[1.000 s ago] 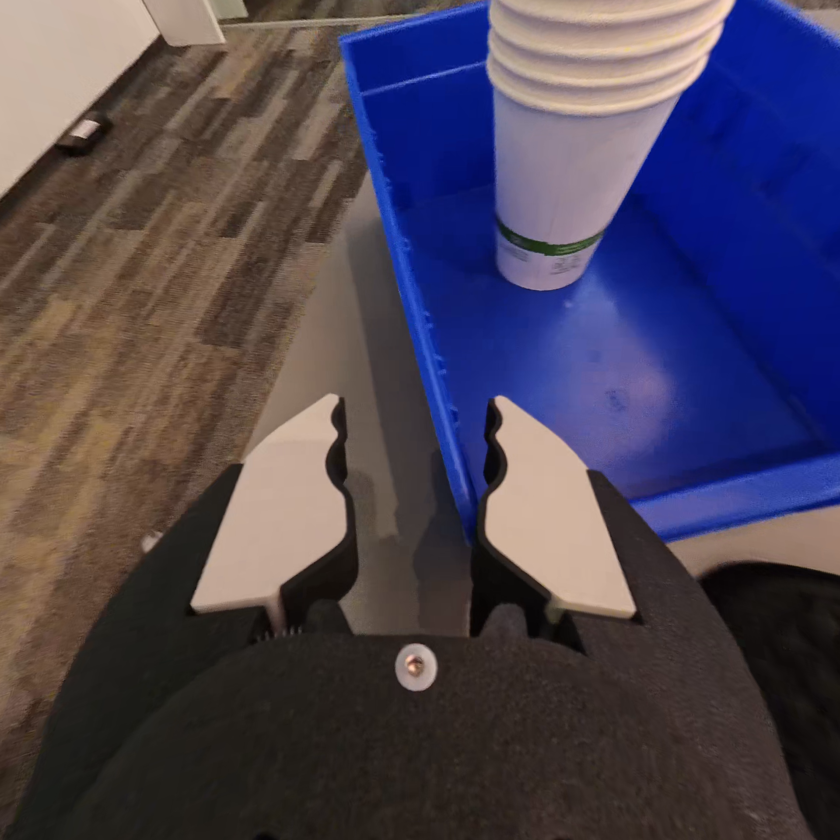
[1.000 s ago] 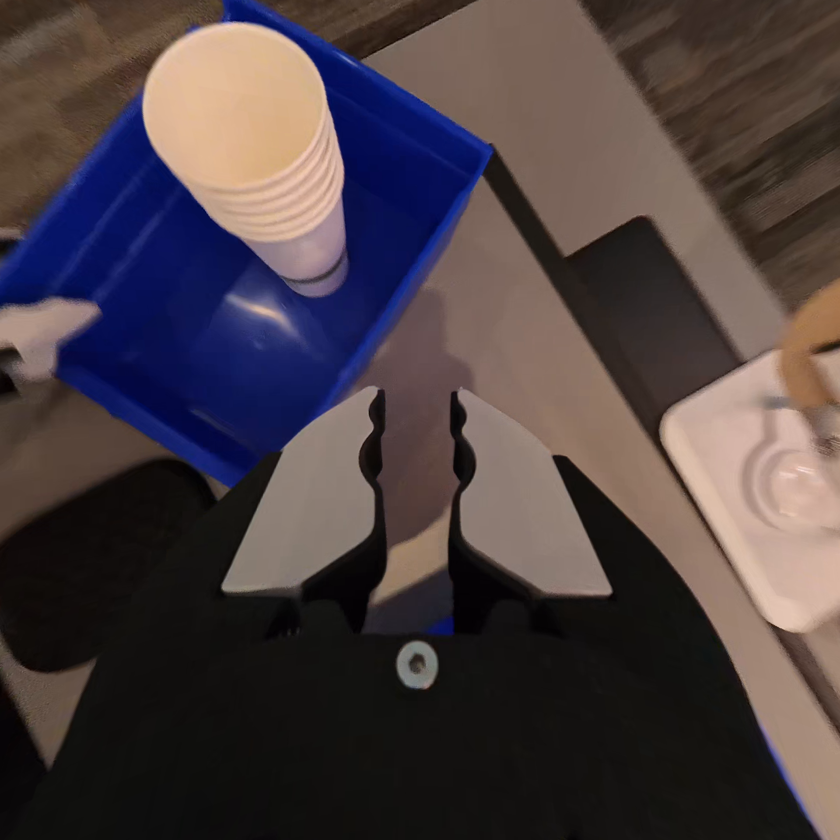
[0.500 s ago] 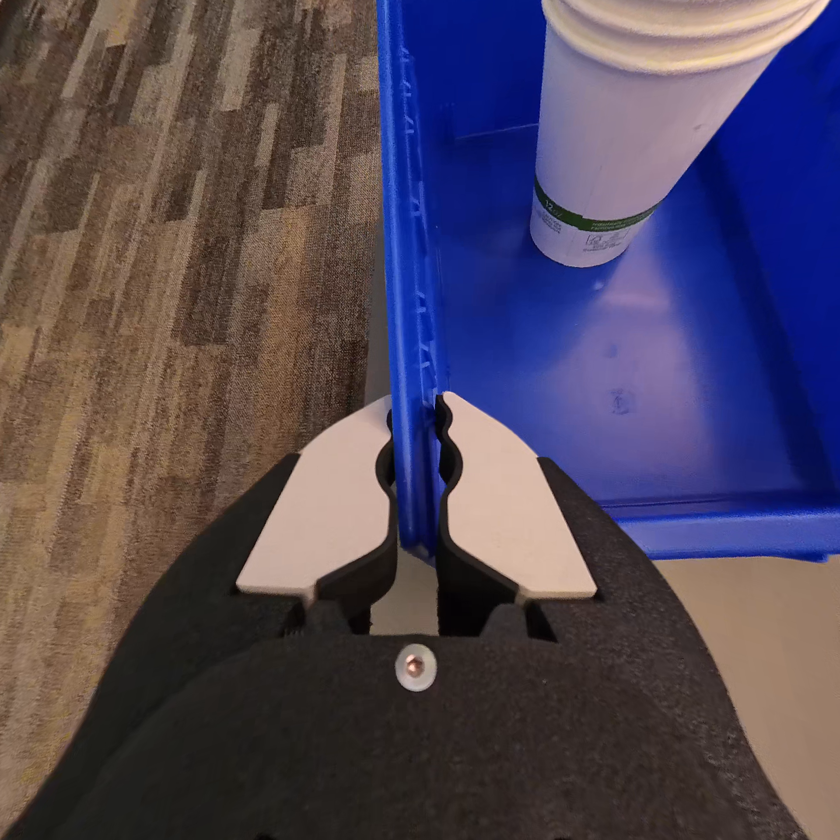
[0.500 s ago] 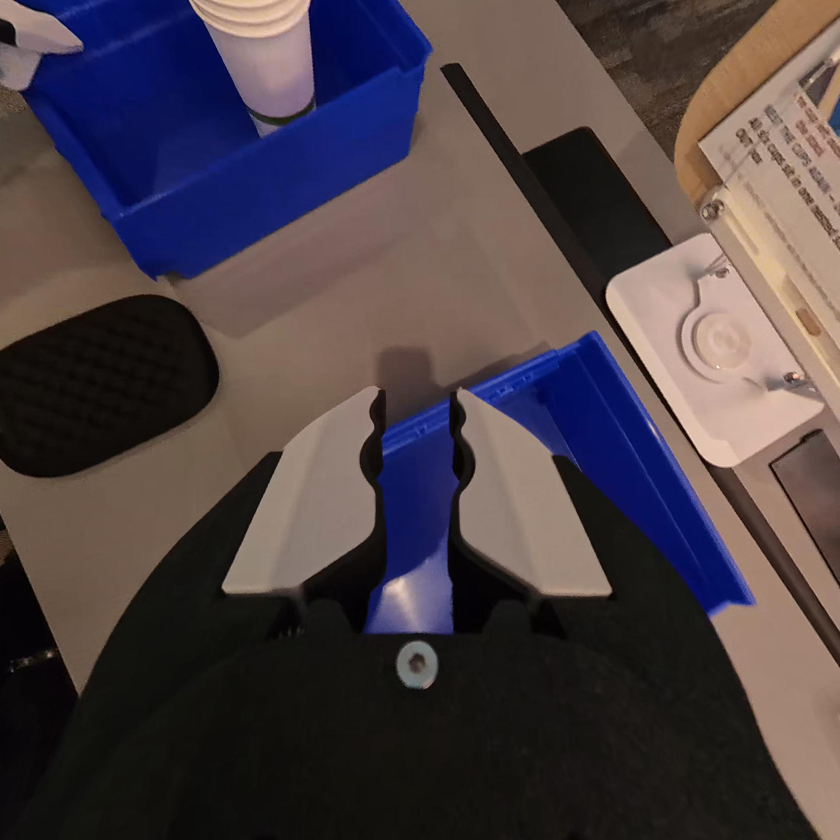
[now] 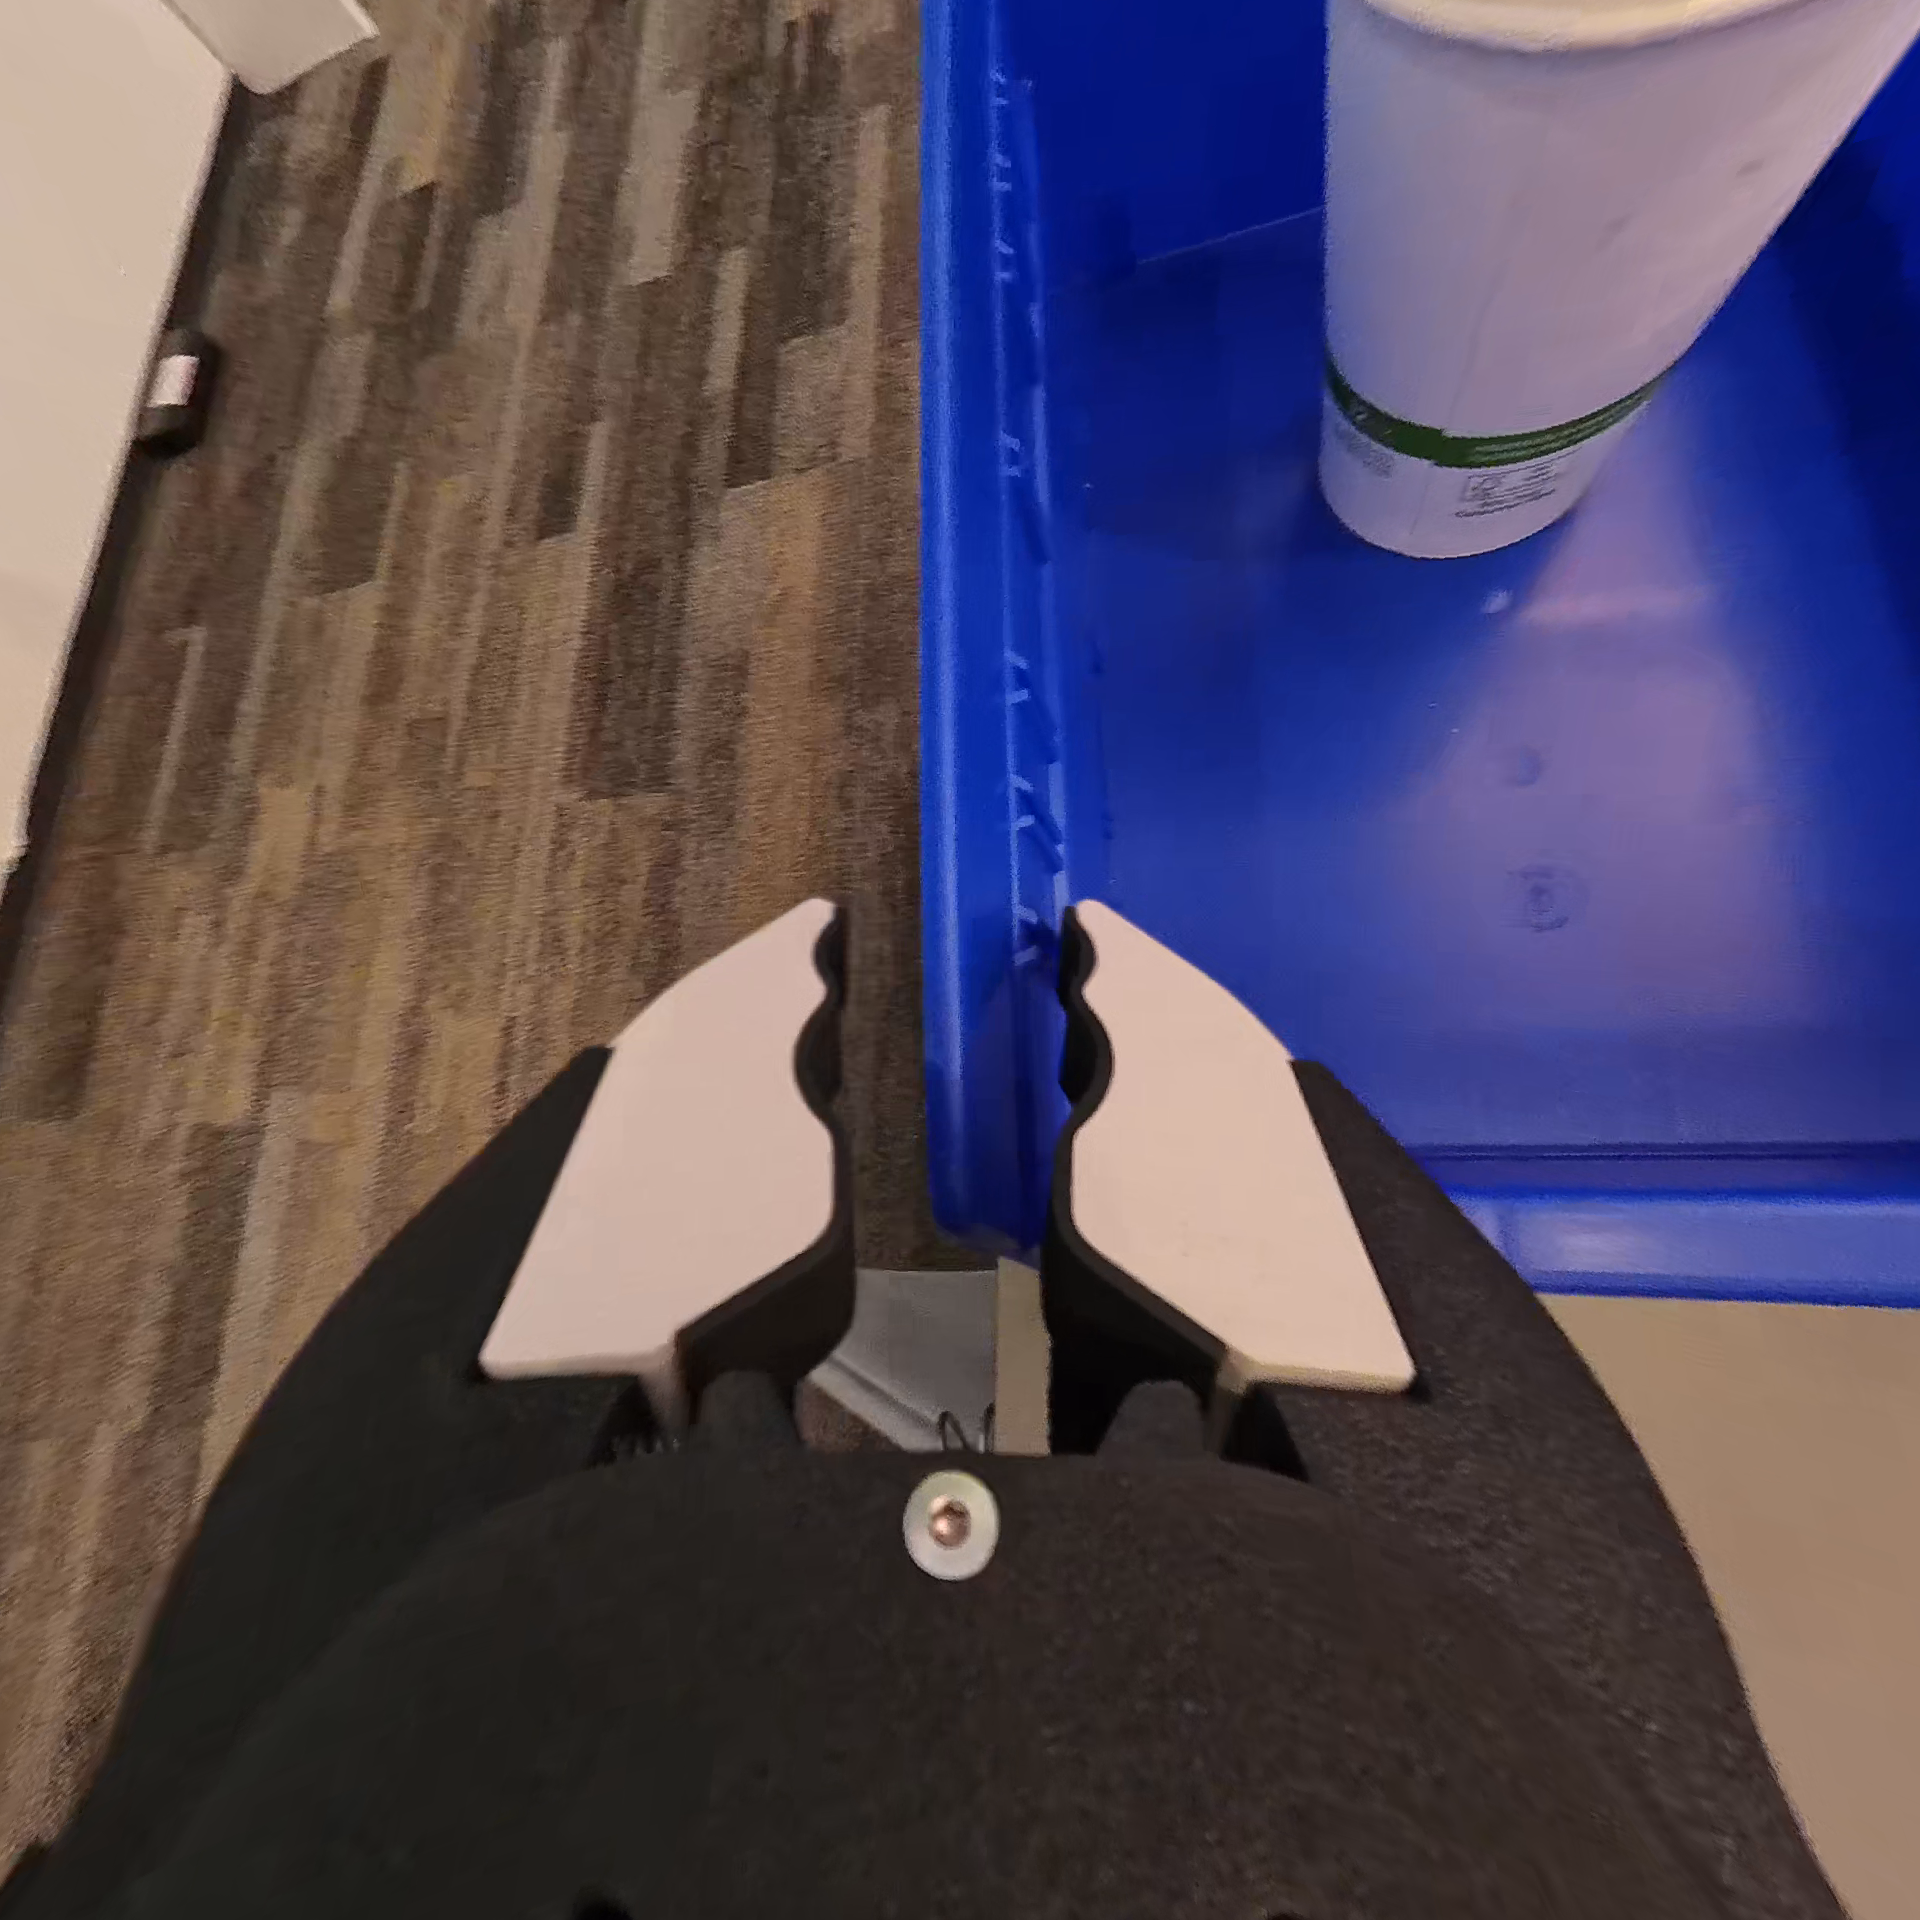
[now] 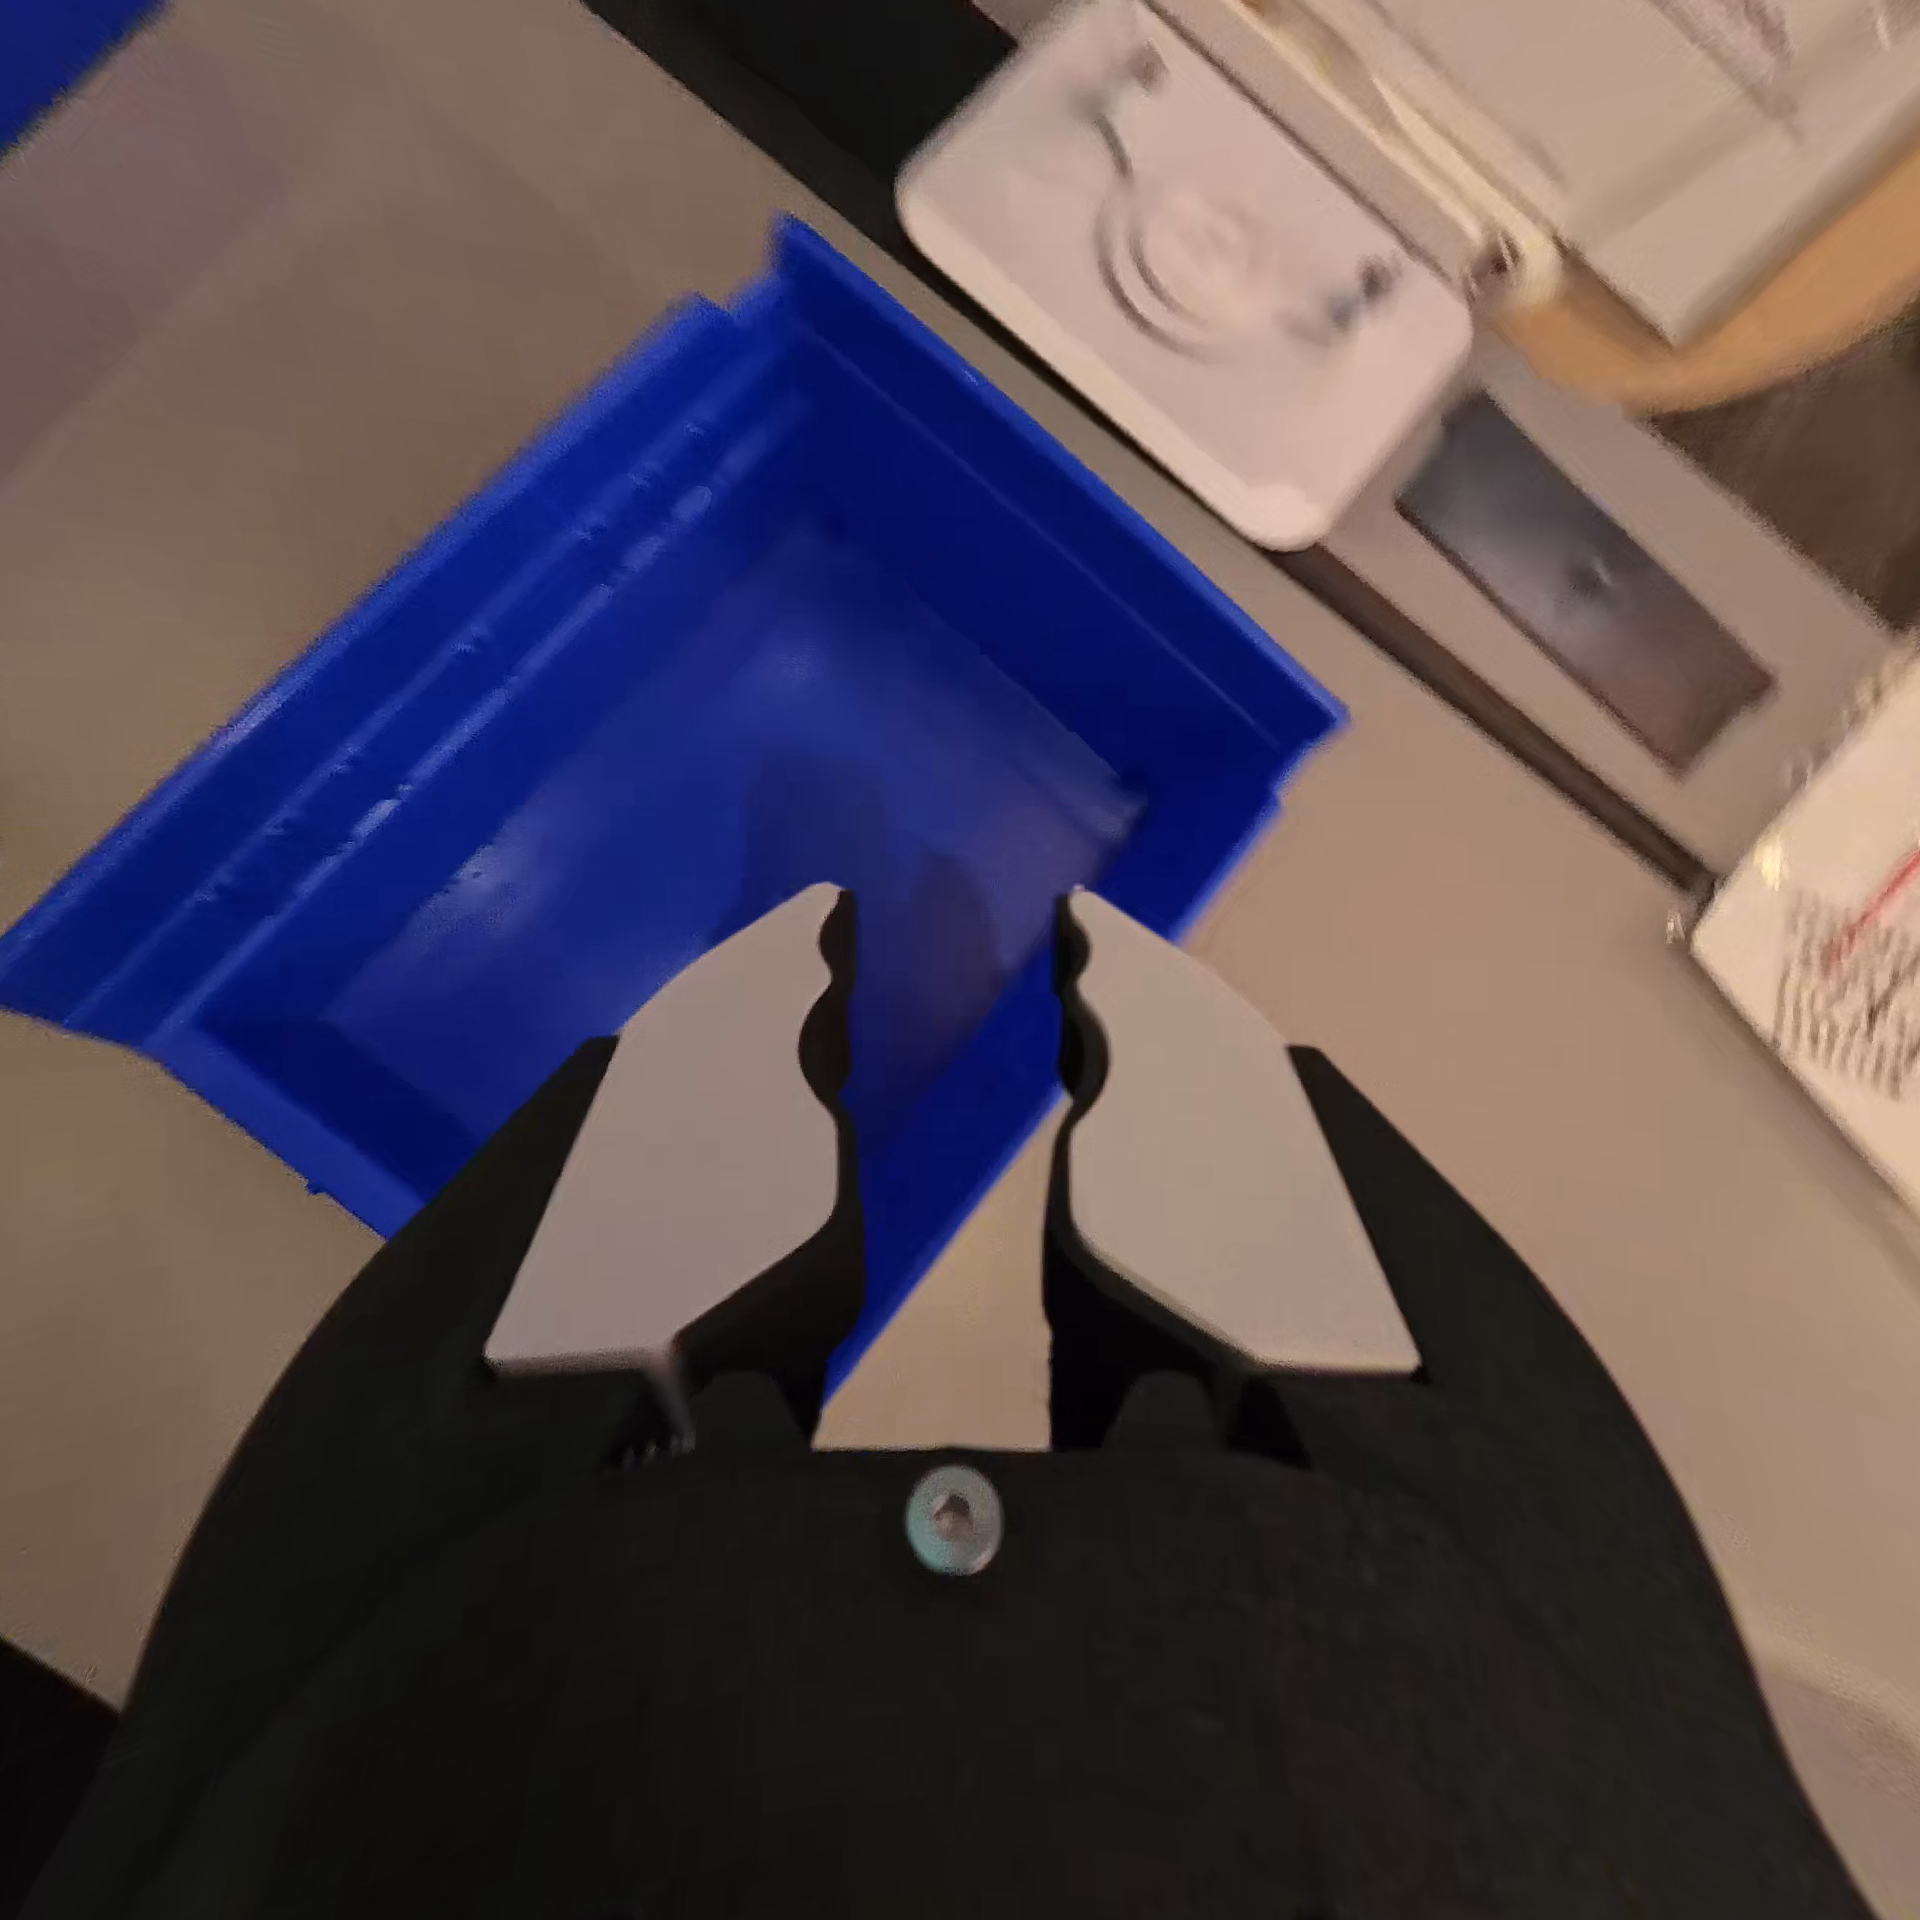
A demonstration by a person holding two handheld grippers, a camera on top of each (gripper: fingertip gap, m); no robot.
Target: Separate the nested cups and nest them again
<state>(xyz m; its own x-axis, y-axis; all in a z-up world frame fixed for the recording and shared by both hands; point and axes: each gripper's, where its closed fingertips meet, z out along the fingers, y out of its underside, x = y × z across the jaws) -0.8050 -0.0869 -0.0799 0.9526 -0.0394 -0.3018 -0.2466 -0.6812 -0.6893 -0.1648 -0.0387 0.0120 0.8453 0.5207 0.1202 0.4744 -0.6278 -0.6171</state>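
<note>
2 grippers in play, neither holding a cup. Left gripper (image 5: pixel 951 920), lower centre of the left wrist view: grey fingers apart, straddling the near corner of the wall of the blue plastic bin (image 5: pixel 982 727). The right-hand finger sits just beside or touching the wall's inner face, and a gap shows on the outer side. 0.5 s ago these fingers were pinched onto that wall, so the grip on the bin has just been let go.

Stack of nested white paper cups with a green band near the base (image 5: pixel 1507 312) stands upright on the bin floor, upper right of that view. Rims are cut off by the top edge, so the count is not visible here. Patterned brown carpet (image 5: pixel 468 520) fills the left half.

Right gripper (image 6: pixel 951 904), lower centre of the right wrist view: fingers apart, nothing between them, hovering over a second blue plastic bin (image 6: pixel 312 883), which has no cups in it and sits on the grey tabletop (image 6: pixel 260 364). The picture is blurred. 0.5 s ago that bin only peeked in at the frame centre; now it fills the middle left, with the cup bin out of sight apart from a blue sliver at the upper left. A white tray-like device (image 6: pixel 1195 312) is at the upper right.

Judgement: the bin-positioning grip looks done, and no cup is separated yet. Next likely step is reaching for the stack.
</note>
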